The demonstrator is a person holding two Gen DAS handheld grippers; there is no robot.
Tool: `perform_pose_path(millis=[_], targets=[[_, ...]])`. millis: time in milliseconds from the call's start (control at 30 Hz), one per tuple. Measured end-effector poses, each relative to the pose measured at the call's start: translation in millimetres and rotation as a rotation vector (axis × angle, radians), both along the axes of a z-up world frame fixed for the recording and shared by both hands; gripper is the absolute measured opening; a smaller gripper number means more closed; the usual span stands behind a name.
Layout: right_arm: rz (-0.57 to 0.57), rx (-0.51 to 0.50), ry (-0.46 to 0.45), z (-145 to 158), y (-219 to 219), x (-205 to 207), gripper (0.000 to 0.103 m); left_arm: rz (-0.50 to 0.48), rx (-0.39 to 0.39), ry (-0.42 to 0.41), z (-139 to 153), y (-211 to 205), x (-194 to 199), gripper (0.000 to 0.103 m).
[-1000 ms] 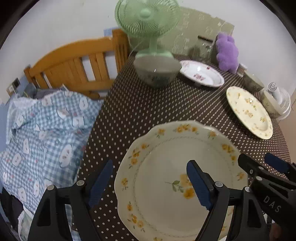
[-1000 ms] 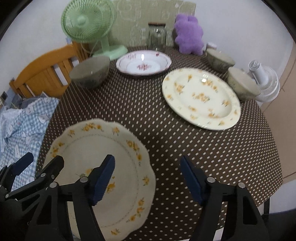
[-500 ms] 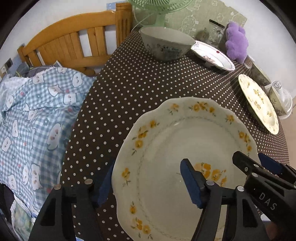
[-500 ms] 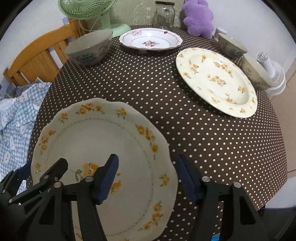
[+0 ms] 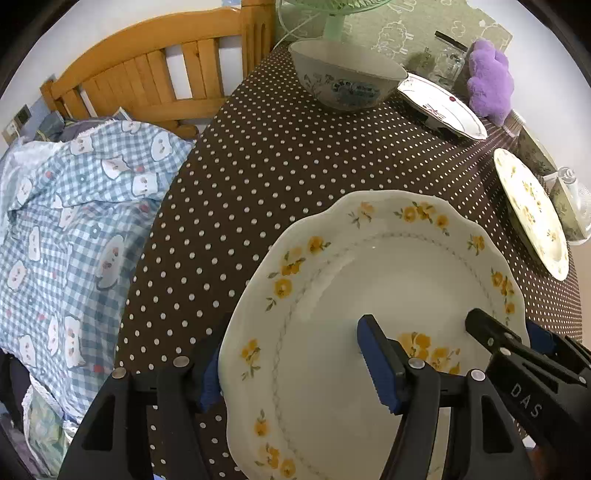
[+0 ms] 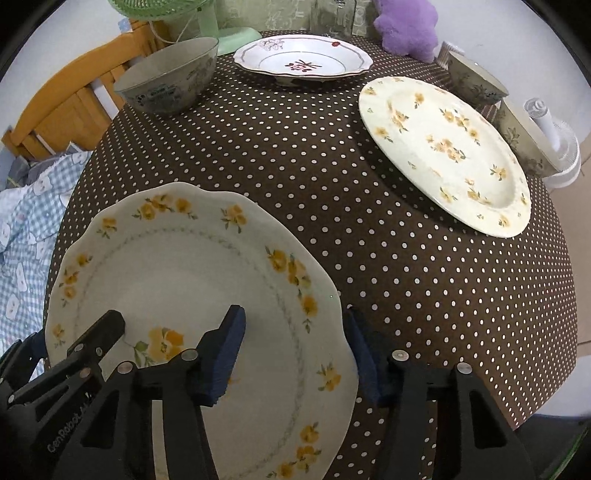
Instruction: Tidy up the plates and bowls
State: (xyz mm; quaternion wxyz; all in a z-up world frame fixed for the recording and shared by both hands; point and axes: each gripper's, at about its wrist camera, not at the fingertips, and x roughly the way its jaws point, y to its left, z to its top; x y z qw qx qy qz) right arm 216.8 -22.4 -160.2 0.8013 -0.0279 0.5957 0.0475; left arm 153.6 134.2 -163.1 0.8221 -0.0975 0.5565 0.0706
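Observation:
A scalloped white plate with yellow flowers (image 5: 373, 302) (image 6: 177, 266) lies at the near edge of the dotted table. My left gripper (image 5: 291, 373) straddles its left rim, one finger under it, one on top, jaws apart. My right gripper (image 6: 295, 354) straddles its right rim the same way. A second yellow-flower plate (image 6: 443, 147) (image 5: 532, 210) lies to the right. A white plate with red flowers (image 6: 303, 59) (image 5: 439, 103) and a grey patterned bowl (image 6: 170, 81) (image 5: 347, 74) stand at the back. Two more bowls (image 6: 476, 81) (image 6: 524, 144) stand at the far right.
The brown dotted tablecloth (image 6: 295, 155) covers a round table. A green fan (image 6: 207, 22), a glass jar (image 6: 334, 14) and a purple plush (image 6: 406, 22) stand at the back. A white fan (image 6: 561, 147) sits far right. A wooden bed frame (image 5: 155, 70) and checked bedding (image 5: 74, 221) lie to the left.
Both grippers have moved forward and lower over the near plate, so its two rims now sit between the fingers. The plate has not shifted on the cloth.

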Motion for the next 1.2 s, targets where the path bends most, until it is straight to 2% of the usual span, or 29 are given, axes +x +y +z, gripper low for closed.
perform_pose_path(millis=[400,667,1200], targets=[[-0.038,-0.002,-0.015,13.2,-43.5,19.0,0.059,-0.035,0.013,-0.015,7.5,-35.1,22.3,0.066],[-0.067,-0.004,-0.004,10.8,-67.7,30.1,0.059,-0.059,0.023,-0.003,5.3,-57.0,33.7,0.066],[-0.071,-0.005,0.03,-1.8,-73.5,35.4,0.06,-0.046,0.018,0.033,-4.0,-64.4,39.4,0.068]])
